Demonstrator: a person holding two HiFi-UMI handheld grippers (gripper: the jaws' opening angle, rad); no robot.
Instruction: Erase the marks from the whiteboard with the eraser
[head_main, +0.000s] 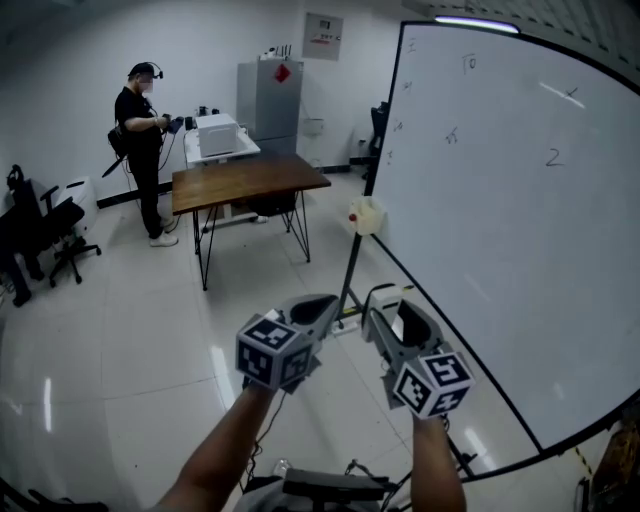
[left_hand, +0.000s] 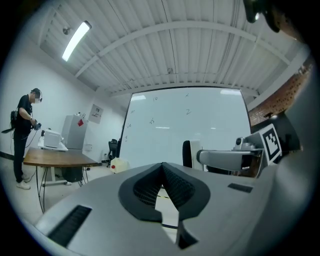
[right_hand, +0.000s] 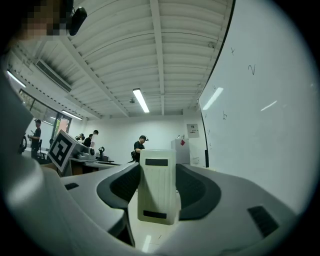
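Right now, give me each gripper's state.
Left gripper: closed, empty.
Right gripper: closed on the eraser.

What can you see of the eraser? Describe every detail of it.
The eraser is a cream-white, plastic-looking block with a ribbed face and two dark slots, one near each end. It stands upright, clamped between the right gripper's dark jaws, in the air beside the whiteboard, not touching it.

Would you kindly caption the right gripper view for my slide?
Right gripper clamps the eraser beside the marked whiteboard.
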